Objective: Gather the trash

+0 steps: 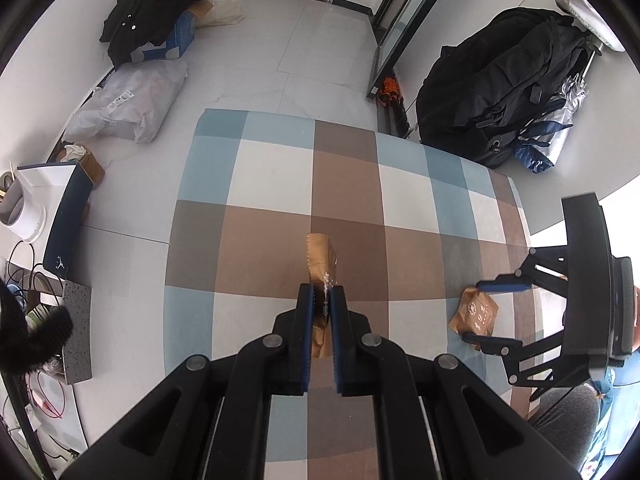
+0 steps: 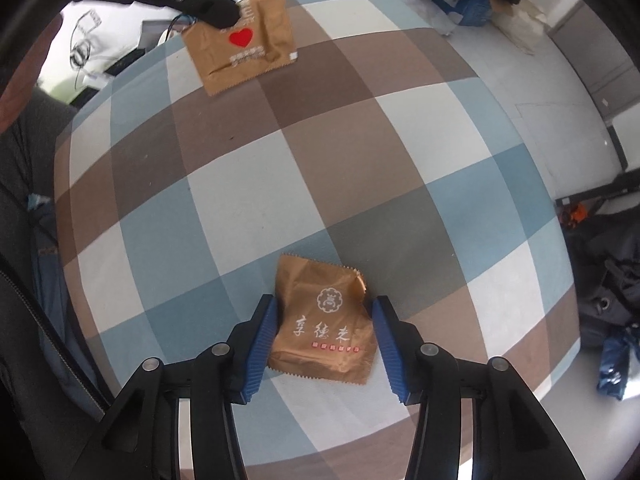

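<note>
My left gripper (image 1: 321,292) is shut on a brown snack wrapper with a red heart (image 1: 321,262), held edge-on above the checked rug (image 1: 256,184); the same wrapper shows in the right wrist view (image 2: 248,44), pinched by the left gripper's black tip. My right gripper (image 2: 325,308) is open, its blue pads on either side of a second brown wrapper with white characters (image 2: 324,324) lying flat on the rug (image 2: 360,140). In the left wrist view the right gripper (image 1: 486,312) straddles that wrapper (image 1: 474,312) at the rug's right side.
A white plastic bag (image 1: 128,100), a blue box under black clothing (image 1: 156,12) and a black backpack (image 1: 500,88) lie on the floor around the rug. A dark blue box (image 1: 66,224), a white cup (image 1: 20,208) and cables sit at the left.
</note>
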The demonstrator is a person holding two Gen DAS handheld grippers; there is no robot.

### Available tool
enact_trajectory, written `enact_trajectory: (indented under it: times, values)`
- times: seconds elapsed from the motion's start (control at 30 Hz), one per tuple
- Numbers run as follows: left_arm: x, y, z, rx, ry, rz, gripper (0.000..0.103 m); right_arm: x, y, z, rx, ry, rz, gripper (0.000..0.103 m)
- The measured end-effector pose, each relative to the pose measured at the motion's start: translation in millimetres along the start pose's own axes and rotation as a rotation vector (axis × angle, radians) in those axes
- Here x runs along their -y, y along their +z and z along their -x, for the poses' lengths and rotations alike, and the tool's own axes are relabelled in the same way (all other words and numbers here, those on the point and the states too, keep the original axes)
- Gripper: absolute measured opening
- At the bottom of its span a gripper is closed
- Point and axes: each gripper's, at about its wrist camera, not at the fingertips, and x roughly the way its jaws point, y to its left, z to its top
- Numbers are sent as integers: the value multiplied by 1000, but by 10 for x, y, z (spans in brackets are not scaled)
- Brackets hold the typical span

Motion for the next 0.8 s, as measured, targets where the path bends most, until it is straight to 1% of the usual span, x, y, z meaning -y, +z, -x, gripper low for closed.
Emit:
enact_trajectory:
  times: [0.07,0.17,0.23,0.33,0.43,0.5,0.53,0.6,0.63,0.7,0.73,0.77,0.8]
  values:
    - [3,-5,-3,-1,-1,-2,4,24,0,5,15,6,-14,53]
    - [-4,-7,-4,-1,0,1,4,59,52,38,25,23,2,56]
    - [-10,-4,-6,-1,3,2,4,107,42,50,38,57,-14,56]
    - [-22,6,-17,-4,2,9,4,254,10,69,69,130,-77,56]
    - [-20,10,-37,-9,4,7,4,366,-80,80,126,198,-133,56]
    - [-20,12,-44,-12,4,5,4,433,-100,73,151,227,-157,56]
    - [-19,14,-48,-13,6,4,4,402,-126,85,161,238,-165,56]
    - [-23,17,-54,-14,6,5,4,428,-152,97,177,256,-171,53]
    - [-22,16,-58,-15,6,7,4,453,-184,95,182,263,-175,49]
    - [-23,19,-69,-17,9,8,4,516,-222,93,193,277,-188,40]
    - [-22,20,-73,-18,12,6,5,548,-240,91,196,275,-192,30]
    - [-20,22,-77,-18,16,5,5,707,-269,105,199,270,-193,21]
    - [-16,23,-81,-19,19,4,5,678,-209,47,201,261,-191,17]
